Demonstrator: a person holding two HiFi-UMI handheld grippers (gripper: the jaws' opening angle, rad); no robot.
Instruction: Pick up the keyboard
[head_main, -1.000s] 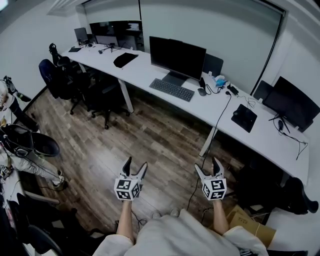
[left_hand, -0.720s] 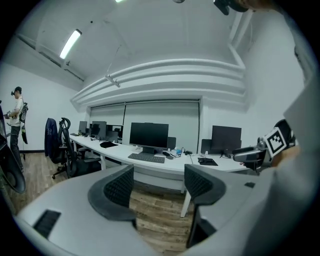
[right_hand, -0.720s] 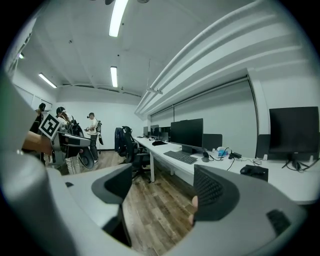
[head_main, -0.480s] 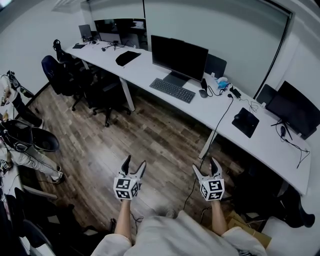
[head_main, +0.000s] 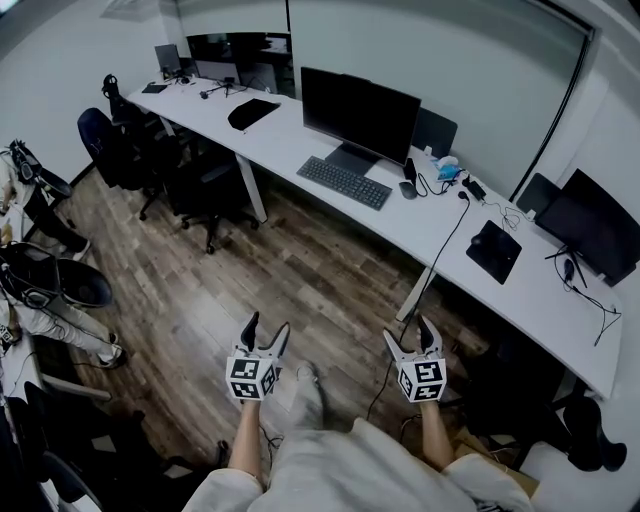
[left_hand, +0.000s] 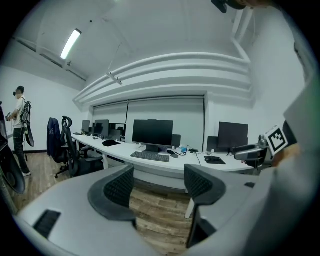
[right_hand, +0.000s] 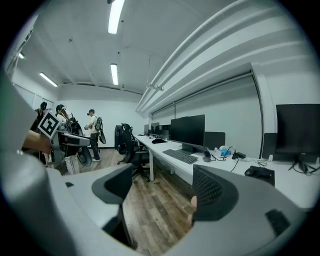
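Note:
A dark keyboard (head_main: 344, 182) lies on the long white desk (head_main: 300, 150) in front of a black monitor (head_main: 360, 112). It also shows far ahead in the left gripper view as the keyboard (left_hand: 149, 156) and in the right gripper view as the keyboard (right_hand: 181, 156). My left gripper (head_main: 264, 335) and right gripper (head_main: 410, 337) hang over the wooden floor, well short of the desk. Both stand open with nothing between the jaws.
Black office chairs (head_main: 150, 160) stand along the desk's left part. A mouse (head_main: 406, 189), cables and a black pad (head_main: 493, 251) lie right of the keyboard, with a second monitor (head_main: 588, 225) at far right. A person (head_main: 30, 300) is at the left edge.
The view has shifted slightly forward toward the desk. A foot now shows on the floor between the two grippers. Both grippers stay open.

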